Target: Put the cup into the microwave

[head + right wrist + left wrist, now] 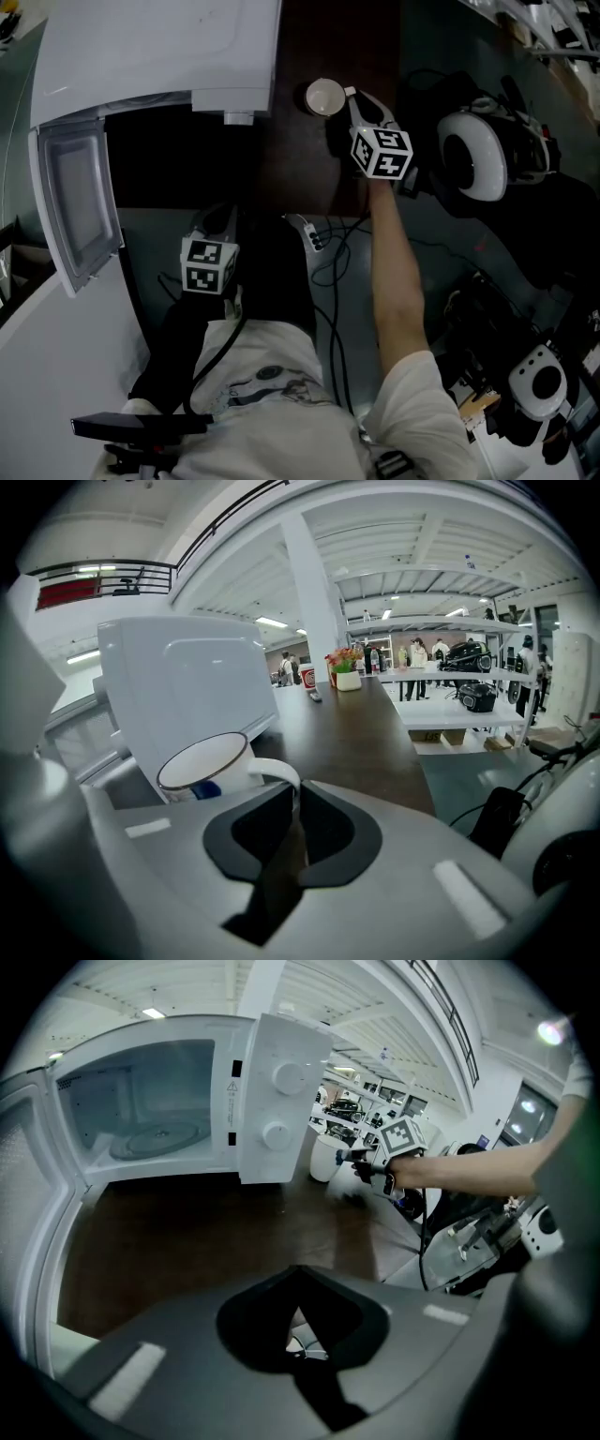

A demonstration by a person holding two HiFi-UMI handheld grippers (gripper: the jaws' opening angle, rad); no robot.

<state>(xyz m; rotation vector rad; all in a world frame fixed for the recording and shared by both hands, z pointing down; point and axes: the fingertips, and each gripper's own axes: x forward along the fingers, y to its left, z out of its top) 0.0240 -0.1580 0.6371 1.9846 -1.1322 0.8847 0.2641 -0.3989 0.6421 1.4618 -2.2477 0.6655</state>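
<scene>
The right gripper (292, 797) has its jaws drawn nearly together on the cup (202, 766), with the white loop of the handle pinched between the pads. The cup is upright, its long axis vertical and its mouth facing up. In the head view its handle points to 3 o'clock, straight at the gripper. The cup is over the dark brown table (300, 159), outside the microwave (159, 47) and just at 3 o'clock of its front right corner. Whether its base touches the table I cannot tell.

The left gripper (298, 1283) has its jaws closed tip to tip on nothing, at 6 o'clock of the oven's open mouth. The microwave's door (75, 206) is swung wide toward 9 o'clock.

There is one cup, one microwave with two knobs (286, 1075), and two grippers.
</scene>
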